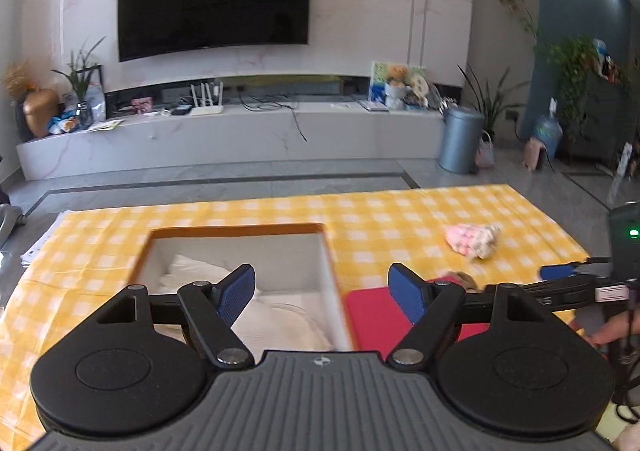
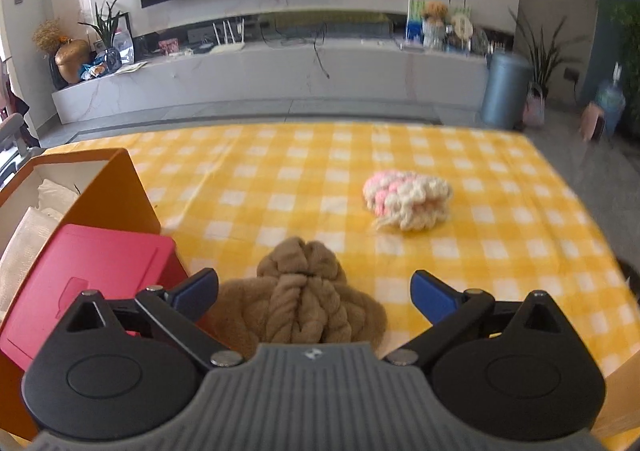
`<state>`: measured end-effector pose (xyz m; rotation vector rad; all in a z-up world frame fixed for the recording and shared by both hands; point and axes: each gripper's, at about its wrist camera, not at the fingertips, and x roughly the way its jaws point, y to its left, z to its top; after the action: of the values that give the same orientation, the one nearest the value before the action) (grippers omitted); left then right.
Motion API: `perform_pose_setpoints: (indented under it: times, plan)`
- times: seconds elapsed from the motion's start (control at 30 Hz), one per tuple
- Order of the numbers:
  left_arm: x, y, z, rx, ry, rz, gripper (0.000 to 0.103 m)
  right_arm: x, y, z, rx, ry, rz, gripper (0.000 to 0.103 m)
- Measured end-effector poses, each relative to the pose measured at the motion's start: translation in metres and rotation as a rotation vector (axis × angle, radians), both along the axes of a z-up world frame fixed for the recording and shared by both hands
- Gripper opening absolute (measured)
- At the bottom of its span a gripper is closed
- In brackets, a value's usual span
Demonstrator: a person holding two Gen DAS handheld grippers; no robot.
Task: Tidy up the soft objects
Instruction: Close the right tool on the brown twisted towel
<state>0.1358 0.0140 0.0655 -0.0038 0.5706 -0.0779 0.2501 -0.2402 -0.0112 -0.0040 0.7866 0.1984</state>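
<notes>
left gripper (image 1: pixel 322 293): i see its jaws standing wide apart with nothing between the blue pads; it hangs above the near edge of the orange box.
right gripper (image 2: pixel 315 297): i read its jaws as spread wide, no pad pressing on anything; the brown knitted bundle lies between and just under them.
brown knitted bundle (image 2: pixel 304 303): a soft, twisted tan yarn piece, resting on the bench right ahead of my right gripper, just beside the red box.
pink and cream knitted bundle (image 2: pixel 408 203): a soft yarn piece lying alone on the bench, well ahead of my right gripper and a little to its right; in the left wrist view it sits far off to the right (image 1: pixel 474 241), blurred.
orange box (image 1: pixel 240 229): open-topped with a white inside, directly ahead of and below my left gripper.
white fabric (image 1: pixel 280 315): pale soft pieces lying inside the orange box, under my left gripper's left finger.
red box (image 2: pixel 92 283): flat lid up, touching the orange box's side, left of my right gripper.
bench (image 2: pixel 280 179): covered with a yellow and white checked cloth.
</notes>
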Motion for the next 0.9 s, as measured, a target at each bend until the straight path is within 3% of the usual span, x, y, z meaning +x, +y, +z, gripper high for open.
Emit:
perform_pose_setpoints:
  times: [0.33,0.63,0.9]
  plan:
    - [0.02,-0.052,-0.017,-0.003,0.107,-0.066,0.089,0.031,0.002,-0.04,-0.017,0.165,0.044,0.1]
    - [0.016,-0.063,-0.026,0.008,0.172,-0.048,0.089,0.039,-0.002,-0.054,0.03,0.207,0.059,0.1]
    - [0.014,-0.074,-0.023,0.016,0.187,-0.048,0.089,0.039,-0.001,-0.061,0.058,0.239,0.065,0.091]
